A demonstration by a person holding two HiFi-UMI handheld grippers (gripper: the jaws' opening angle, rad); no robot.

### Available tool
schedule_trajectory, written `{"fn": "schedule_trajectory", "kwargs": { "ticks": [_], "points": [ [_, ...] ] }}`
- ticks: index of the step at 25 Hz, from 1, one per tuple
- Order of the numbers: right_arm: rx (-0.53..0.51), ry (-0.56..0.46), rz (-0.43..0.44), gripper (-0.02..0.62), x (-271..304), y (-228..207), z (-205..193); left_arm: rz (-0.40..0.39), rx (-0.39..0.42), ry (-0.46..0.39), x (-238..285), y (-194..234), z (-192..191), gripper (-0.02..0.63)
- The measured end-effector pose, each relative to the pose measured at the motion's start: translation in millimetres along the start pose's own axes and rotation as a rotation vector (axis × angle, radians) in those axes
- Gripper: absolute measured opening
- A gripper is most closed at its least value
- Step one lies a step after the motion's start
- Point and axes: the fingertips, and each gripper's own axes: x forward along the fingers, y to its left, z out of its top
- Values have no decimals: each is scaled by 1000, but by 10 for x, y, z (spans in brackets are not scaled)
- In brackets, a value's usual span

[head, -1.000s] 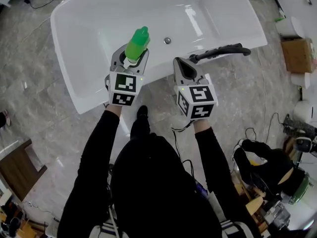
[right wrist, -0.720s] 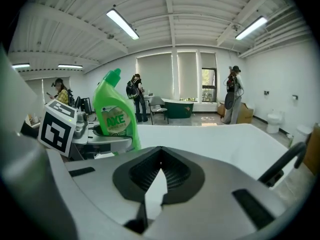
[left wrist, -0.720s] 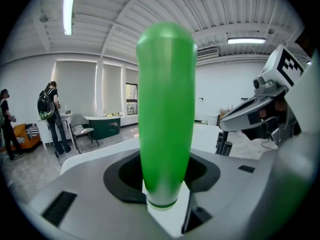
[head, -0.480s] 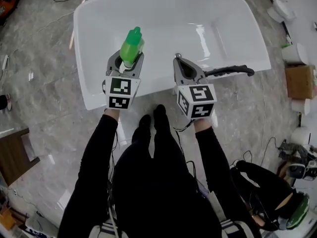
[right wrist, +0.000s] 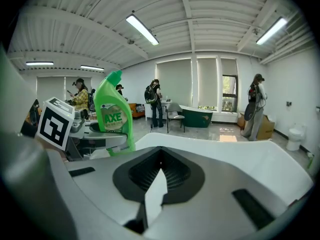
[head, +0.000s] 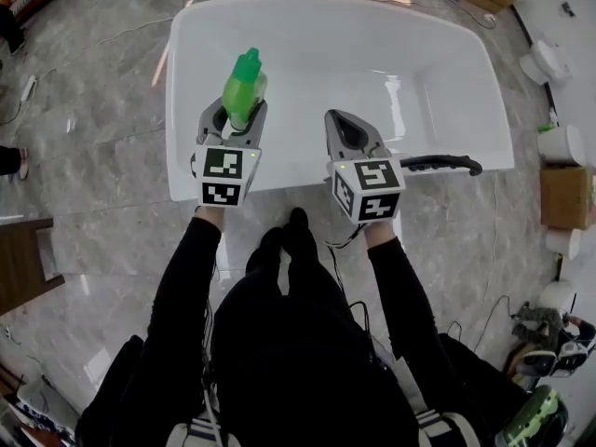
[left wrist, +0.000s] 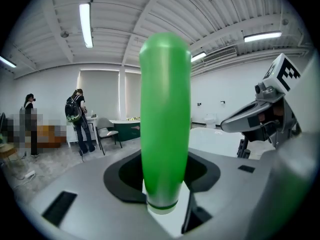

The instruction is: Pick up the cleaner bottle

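The white bathtub (head: 186, 91), upper middle of the frame, has an open basin with room to pass. On its near rim, right of centre, a black handle (head: 445, 163) lies just beside the right gripper (head: 336, 116), blocking that side.

— Can you read anything from where you stand?
— Yes. Look at your green bottle (right wrist: 115, 115). Its label (right wrist: 111, 119) carries the brand AXE in big white letters.
— Anything else on that label?
— A small line of print above the brand, too fine for you to read.
— And the cube (right wrist: 53, 123) beside it?
— Only a black-and-white square pattern, no letters or numbers.
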Motion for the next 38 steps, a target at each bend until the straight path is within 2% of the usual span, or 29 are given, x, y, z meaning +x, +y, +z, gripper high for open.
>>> {"fn": "schedule_trajectory", "kwargs": {
  "ticks": [5, 15, 21, 38],
  "points": [
    [-30, -11, 50, 2, 105, 106, 146, 54, -13, -8, -133, 174, 71, 195],
    [-45, -6, 140, 2, 287, 178, 163, 132, -18, 9, -237, 335, 83, 195],
    [-50, 1, 169, 1, 358, 195, 157, 137, -25, 13, -228, 338, 60, 195],
    [-73, 14, 167, 2, 421, 288, 110, 120, -35, 8, -223, 345, 11, 195]
  ]
}}
